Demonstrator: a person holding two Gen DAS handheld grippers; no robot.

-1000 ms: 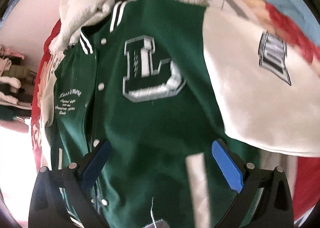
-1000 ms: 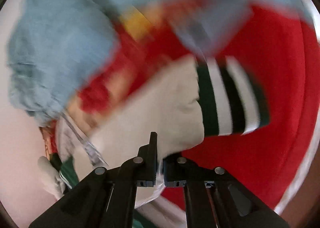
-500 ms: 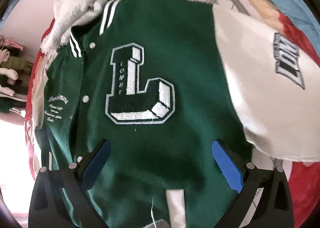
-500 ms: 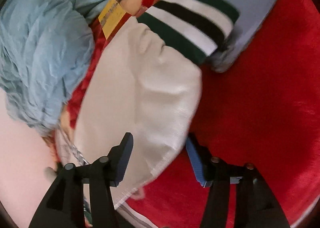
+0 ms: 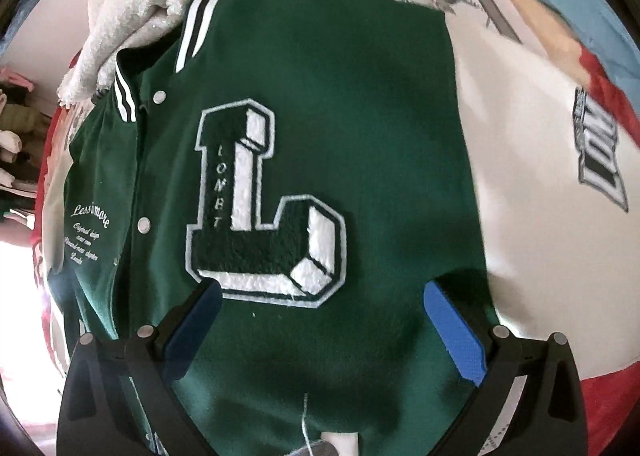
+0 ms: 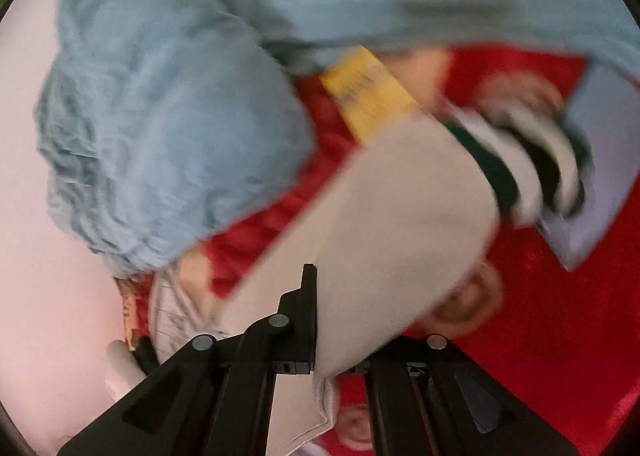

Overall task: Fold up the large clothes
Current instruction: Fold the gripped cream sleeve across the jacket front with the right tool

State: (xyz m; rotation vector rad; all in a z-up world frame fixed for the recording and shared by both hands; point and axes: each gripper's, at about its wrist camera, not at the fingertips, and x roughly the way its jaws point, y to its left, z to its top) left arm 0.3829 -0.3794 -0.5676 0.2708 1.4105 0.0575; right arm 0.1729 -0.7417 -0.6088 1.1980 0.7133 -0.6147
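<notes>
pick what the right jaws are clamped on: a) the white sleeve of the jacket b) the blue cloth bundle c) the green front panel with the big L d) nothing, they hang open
a, in the right wrist view the right gripper has its jaws shut on the edge of the white sleeve, whose striped cuff lies further out; the blue cloth bundle lies apart to the left.

Green jacket [image 5: 360, 104], white "L" patch [image 5: 264, 204], white sleeve [image 6: 384, 216] with green-white-black striped cuff [image 6: 532, 168]; red blanket [image 6: 540, 316]; pale blue cloth [image 6: 168, 128] at 10 o'clock.
</notes>
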